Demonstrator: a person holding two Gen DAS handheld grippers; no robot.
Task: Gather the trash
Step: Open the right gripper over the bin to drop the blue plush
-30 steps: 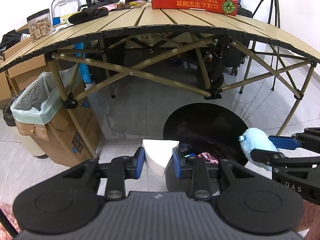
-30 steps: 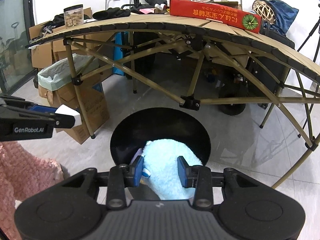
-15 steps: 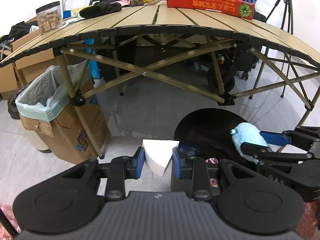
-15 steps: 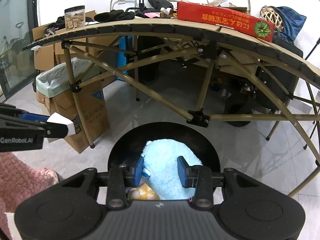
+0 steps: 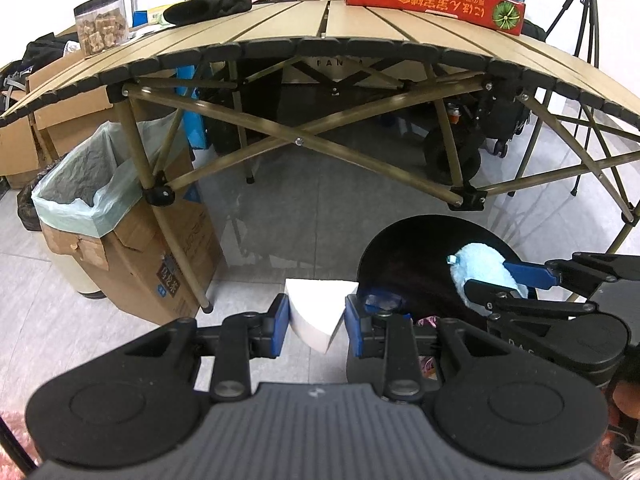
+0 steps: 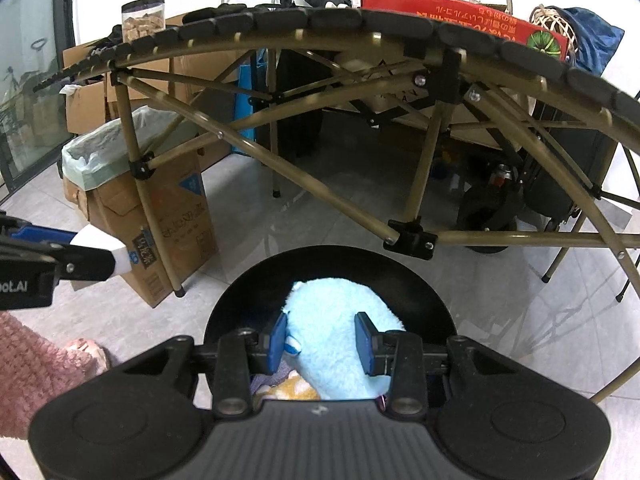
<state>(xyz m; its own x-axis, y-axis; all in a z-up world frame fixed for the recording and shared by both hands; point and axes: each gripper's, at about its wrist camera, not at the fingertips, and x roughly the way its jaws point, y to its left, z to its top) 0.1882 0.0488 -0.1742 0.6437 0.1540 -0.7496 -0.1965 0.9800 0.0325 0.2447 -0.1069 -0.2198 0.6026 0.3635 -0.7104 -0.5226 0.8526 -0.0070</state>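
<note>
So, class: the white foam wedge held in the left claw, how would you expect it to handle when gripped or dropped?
The foam wedge probably stays stiff: its edges look straight between the left claw pads. It is likely light for its size, looking like white packing foam. Its thin corner may crumble if squeezed hard.

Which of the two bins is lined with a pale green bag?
The cardboard box bin by the table leg; the round black bin under the grippers shows none.

Left gripper (image 5: 316, 320) angled downward, jaws narrowed and clamping. Right gripper (image 6: 322, 340) likewise, just right of it.
</note>
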